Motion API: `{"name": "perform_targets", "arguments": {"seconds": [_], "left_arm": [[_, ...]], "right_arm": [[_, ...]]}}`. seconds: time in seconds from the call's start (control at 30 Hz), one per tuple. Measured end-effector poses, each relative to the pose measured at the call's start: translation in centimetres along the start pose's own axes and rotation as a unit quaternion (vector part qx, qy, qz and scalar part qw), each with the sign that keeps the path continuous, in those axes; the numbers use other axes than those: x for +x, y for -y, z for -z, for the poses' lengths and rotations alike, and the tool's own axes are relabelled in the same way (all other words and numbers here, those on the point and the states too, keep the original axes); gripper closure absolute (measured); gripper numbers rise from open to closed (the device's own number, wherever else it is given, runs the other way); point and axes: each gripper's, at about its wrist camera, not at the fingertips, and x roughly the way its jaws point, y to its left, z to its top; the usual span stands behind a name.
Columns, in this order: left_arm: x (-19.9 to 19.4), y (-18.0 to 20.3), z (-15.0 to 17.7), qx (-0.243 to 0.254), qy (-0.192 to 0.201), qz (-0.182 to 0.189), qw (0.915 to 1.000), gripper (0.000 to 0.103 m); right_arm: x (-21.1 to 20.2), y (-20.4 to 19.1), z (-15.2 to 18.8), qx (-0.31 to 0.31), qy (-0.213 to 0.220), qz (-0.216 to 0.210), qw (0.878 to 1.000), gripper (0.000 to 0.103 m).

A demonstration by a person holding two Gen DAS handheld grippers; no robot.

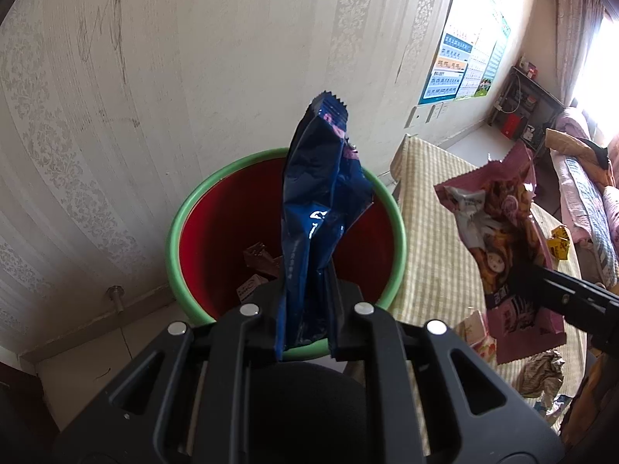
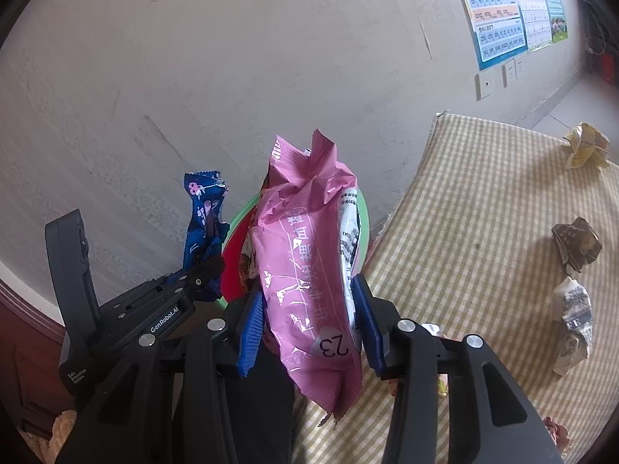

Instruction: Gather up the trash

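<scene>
My left gripper (image 1: 305,309) is shut on a dark blue snack wrapper (image 1: 321,208) and holds it upright over a red bin with a green rim (image 1: 182,224). The bin holds a few brown wrappers (image 1: 257,259). My right gripper (image 2: 305,309) is shut on a pink snack bag (image 2: 309,255), held above the checked cloth just right of the bin (image 2: 232,270). The pink bag (image 1: 503,255) also shows in the left wrist view, and the blue wrapper (image 2: 203,216) and left gripper (image 2: 201,270) show in the right wrist view.
The bin stands on the floor against a patterned wall. A yellow checked cloth (image 2: 483,212) covers the surface at right, with crumpled wrappers: yellow (image 2: 586,147), dark (image 2: 576,243) and white (image 2: 572,321). More scraps (image 1: 541,375) lie near its front edge. Posters hang on the wall (image 2: 499,11).
</scene>
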Motion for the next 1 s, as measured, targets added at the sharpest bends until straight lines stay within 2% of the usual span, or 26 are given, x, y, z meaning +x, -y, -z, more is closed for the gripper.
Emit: {"name": "perform_targets", "arguments": {"seconds": [0.47,1.0], "left_arm": [[2.4,-2.3,-1.0,-0.010,-0.017,-0.008,0.9998,0.088],[5.2,-3.2,-2.0,0.006,-0.035,-0.020,0.9992,0.088]], "right_arm": [[3.8,-0.9,-2.0,0.004,-0.016,-0.010,1.000,0.060],[7.5,-0.8,-4.5,0.029,-0.027,-0.016,0.999,0.060]]}}
